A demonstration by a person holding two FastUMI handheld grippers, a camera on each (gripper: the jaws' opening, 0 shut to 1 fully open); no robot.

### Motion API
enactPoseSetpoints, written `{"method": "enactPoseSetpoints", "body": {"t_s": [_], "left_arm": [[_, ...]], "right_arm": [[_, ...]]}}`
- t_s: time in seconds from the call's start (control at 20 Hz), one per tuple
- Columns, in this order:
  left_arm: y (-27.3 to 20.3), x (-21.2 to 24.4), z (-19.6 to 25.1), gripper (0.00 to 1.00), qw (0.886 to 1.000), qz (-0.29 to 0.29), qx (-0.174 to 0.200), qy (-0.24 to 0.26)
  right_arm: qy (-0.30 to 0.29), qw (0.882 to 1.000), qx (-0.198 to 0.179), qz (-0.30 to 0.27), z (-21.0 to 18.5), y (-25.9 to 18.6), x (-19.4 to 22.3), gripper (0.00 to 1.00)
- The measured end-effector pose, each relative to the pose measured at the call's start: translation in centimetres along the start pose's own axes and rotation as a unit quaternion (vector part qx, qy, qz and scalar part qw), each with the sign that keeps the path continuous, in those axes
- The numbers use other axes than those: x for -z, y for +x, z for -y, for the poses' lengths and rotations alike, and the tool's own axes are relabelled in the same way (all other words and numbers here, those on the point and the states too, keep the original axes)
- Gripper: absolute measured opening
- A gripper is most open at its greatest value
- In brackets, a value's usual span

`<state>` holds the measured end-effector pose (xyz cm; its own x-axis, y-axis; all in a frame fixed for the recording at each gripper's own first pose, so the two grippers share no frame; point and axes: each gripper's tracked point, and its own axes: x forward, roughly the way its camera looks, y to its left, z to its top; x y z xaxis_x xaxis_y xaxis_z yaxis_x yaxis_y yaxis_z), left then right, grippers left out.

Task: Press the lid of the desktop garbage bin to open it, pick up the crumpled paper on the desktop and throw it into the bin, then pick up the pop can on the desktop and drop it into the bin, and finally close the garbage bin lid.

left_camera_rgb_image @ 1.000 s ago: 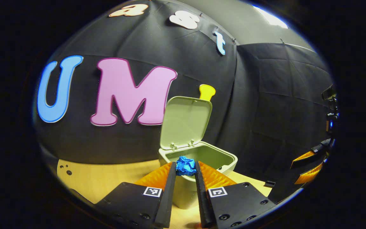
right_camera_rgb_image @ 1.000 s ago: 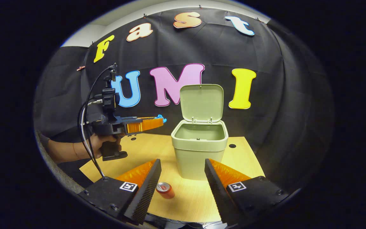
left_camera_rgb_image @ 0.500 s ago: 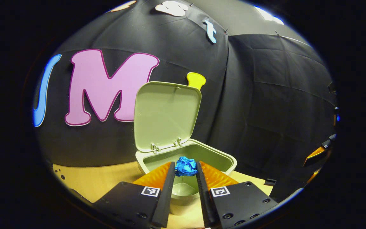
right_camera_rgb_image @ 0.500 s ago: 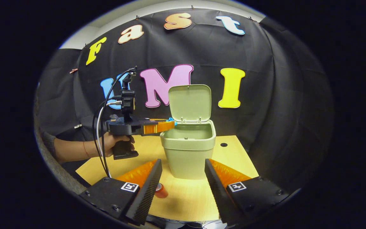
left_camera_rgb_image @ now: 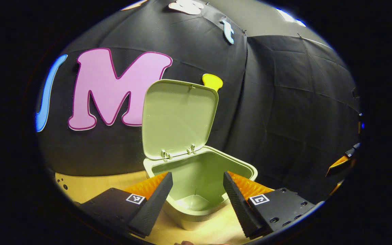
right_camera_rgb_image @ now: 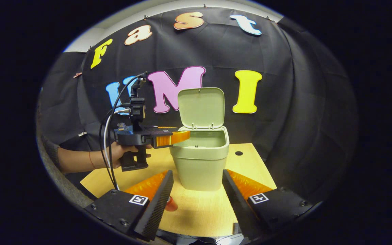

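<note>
The pale green bin (left_camera_rgb_image: 243,168) stands on the wooden table with its lid (left_camera_rgb_image: 177,119) swung upright. My left gripper (left_camera_rgb_image: 197,173) hangs open over the bin's mouth with nothing between its fingers. In the right gripper view the bin (right_camera_rgb_image: 201,163) and its raised lid (right_camera_rgb_image: 201,107) are in the middle, and the left gripper (right_camera_rgb_image: 179,136), held by a hand (right_camera_rgb_image: 116,154), reaches over the bin's left rim. My right gripper (right_camera_rgb_image: 196,172) is open in front of the bin, holding nothing. A red pop can (right_camera_rgb_image: 172,205) lies on the table, half hidden behind its left finger.
The wooden table (right_camera_rgb_image: 250,166) has small round holes, one (right_camera_rgb_image: 239,153) to the right of the bin. Black cloth walls close off the back and both sides. Cables (right_camera_rgb_image: 105,136) trail from the left gripper. A forearm (right_camera_rgb_image: 77,160) comes in from the left.
The left gripper has opened over the bin and the blue crumpled paper has left its fingers. It moved slightly farther over the bin's mouth. The right gripper barely moved.
</note>
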<state>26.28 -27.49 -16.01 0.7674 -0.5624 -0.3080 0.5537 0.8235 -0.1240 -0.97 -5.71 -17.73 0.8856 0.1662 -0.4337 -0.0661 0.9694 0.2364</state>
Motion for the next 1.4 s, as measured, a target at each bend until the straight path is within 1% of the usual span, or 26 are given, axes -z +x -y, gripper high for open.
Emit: {"method": "enactPoseSetpoints", "body": {"t_s": [0.15,0.3,0.55,0.7,1.0,1.1,1.25,1.4], "left_arm": [[-2.1,-0.6,-0.4,0.96,1.0,0.008,-0.012,0.003],[-5.0,-1.2,-1.0,0.96,0.999,0.02,-0.031,0.001],[-11.9,-2.0,-3.5,0.96,0.995,0.042,-0.091,0.01],[-16.1,-1.6,-4.9,0.96,0.991,0.047,-0.128,0.017],[-23.8,0.6,-6.7,0.95,0.981,0.043,-0.19,-0.009],[-25.9,1.8,-7.2,0.95,0.978,0.037,-0.204,-0.017],[-28.8,3.4,-8.2,0.96,0.973,0.026,-0.229,-0.019],[-31.3,4.5,-8.8,0.95,0.969,0.02,-0.246,-0.018]], "right_arm": [[-0.003,1.0,-0.014,-0.004,-1.0,0.4,0.3,0.99],[-0.01,0.999,-0.034,-0.009,-2.6,1.0,0.9,0.99],[-0.017,0.997,-0.068,-0.023,-5.9,2.2,2.4,0.99],[-0.033,0.995,-0.086,-0.039,-7.6,3.0,4.0,0.99],[-0.061,0.99,-0.106,-0.066,-10.1,4.8,7.2,0.99],[-0.076,0.988,-0.111,-0.076,-10.8,5.8,8.5,0.99],[-0.09,0.984,-0.115,-0.097,-11.7,7.2,11.0,0.99],[-0.098,0.981,-0.116,-0.122,-12.0,8.8,13.5,0.99]]}}
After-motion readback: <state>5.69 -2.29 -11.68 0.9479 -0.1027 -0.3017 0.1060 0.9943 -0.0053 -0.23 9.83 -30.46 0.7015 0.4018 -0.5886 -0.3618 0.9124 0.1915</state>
